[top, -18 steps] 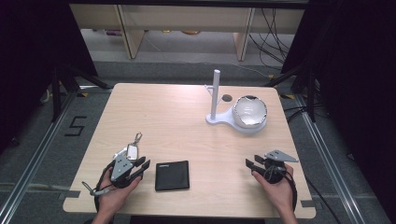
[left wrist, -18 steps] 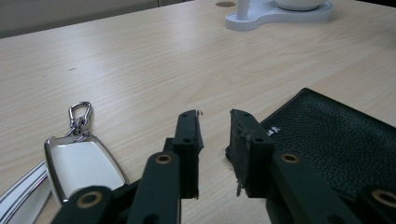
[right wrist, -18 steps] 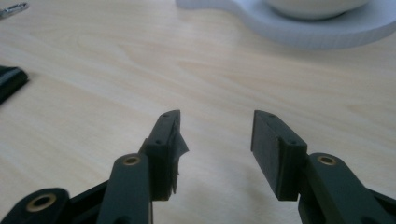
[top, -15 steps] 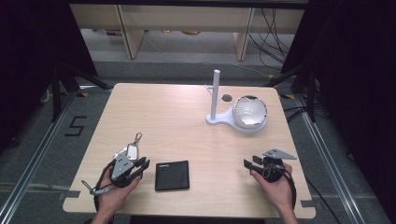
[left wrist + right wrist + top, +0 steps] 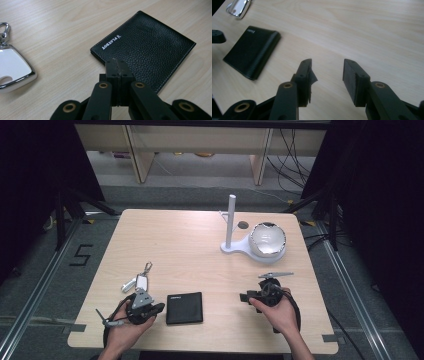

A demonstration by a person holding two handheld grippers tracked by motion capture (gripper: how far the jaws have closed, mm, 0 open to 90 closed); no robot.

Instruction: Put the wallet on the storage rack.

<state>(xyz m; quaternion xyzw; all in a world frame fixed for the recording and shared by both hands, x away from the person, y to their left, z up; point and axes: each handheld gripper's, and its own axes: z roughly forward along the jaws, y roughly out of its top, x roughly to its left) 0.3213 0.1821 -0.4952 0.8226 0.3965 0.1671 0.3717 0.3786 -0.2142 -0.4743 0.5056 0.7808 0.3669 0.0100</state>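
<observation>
On the light wooden desk [image 5: 190,250], a black leather wallet [image 5: 184,308] lies flat at about 6 o'clock, near the front edge. The left claw [image 5: 117,65], at 7 o'clock, has its jaws pressed together on nothing, their tip just above the wallet's near corner. A silver key fob [image 5: 141,281] lies just past it. The right claw [image 5: 327,72], at 5 o'clock, is spread over bare wood. At 1 o'clock stands a white post stand [image 5: 231,227] beside what may be a crumpled foil bowl [image 5: 267,240].
</observation>
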